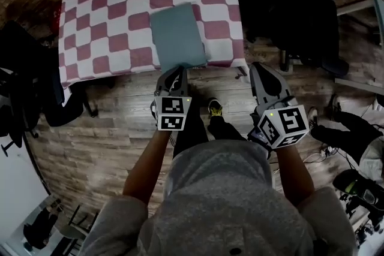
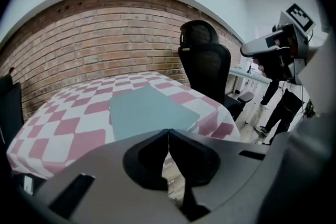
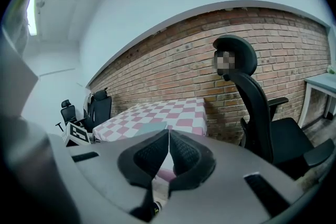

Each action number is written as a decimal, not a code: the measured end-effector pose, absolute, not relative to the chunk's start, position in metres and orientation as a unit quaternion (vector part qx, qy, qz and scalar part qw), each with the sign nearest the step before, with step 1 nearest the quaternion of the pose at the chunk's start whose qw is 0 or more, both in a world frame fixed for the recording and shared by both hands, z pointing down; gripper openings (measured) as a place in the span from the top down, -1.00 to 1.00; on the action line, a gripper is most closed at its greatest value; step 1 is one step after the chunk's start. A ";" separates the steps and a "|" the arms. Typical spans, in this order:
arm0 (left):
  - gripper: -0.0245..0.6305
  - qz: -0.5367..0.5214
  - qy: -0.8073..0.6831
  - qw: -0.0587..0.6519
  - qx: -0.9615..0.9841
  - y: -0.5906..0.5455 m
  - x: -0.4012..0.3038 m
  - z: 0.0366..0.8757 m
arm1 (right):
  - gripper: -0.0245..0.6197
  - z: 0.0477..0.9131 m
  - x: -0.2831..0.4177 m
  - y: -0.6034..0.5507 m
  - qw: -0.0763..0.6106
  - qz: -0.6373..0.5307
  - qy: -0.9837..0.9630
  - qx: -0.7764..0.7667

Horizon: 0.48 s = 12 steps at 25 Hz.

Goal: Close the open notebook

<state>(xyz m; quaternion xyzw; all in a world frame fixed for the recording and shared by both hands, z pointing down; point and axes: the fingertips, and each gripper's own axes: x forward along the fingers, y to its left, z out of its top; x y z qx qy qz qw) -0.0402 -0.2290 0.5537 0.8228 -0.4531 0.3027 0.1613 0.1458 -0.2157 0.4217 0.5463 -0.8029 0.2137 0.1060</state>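
A teal notebook [image 1: 178,37] lies flat at the near edge of the checked table [image 1: 108,21], showing one plain cover face and no open pages. My left gripper [image 1: 177,72] hangs just short of the table edge, in front of the notebook, with its jaws pressed together and nothing between them. My right gripper [image 1: 259,69] is off the table's near right corner, also shut and empty. The left gripper view looks over its shut jaws [image 2: 168,131] at the notebook [image 2: 149,110]. In the right gripper view [image 3: 169,131] the notebook [image 3: 152,127] shows small and far off.
A black office chair [image 1: 306,9] stands right of the table, and another dark chair [image 1: 30,81] is at the left. A brick wall [image 2: 105,39] runs behind the table. Wooden floor [image 1: 108,141] lies below me, and a desk [image 1: 360,9] is at the far right.
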 end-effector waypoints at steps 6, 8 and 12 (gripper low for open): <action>0.89 0.297 -0.440 0.170 0.830 -0.215 -0.032 0.551 | 0.84 0.419 0.158 -0.206 0.106 0.210 -0.797 0.557; 0.89 0.294 -0.442 0.171 0.830 -0.206 -0.030 0.548 | 0.84 0.417 0.161 -0.200 0.106 0.205 -0.798 0.556; 0.89 0.278 -0.454 0.171 0.829 -0.185 -0.026 0.530 | 0.84 0.407 0.170 -0.186 0.104 0.196 -0.802 0.554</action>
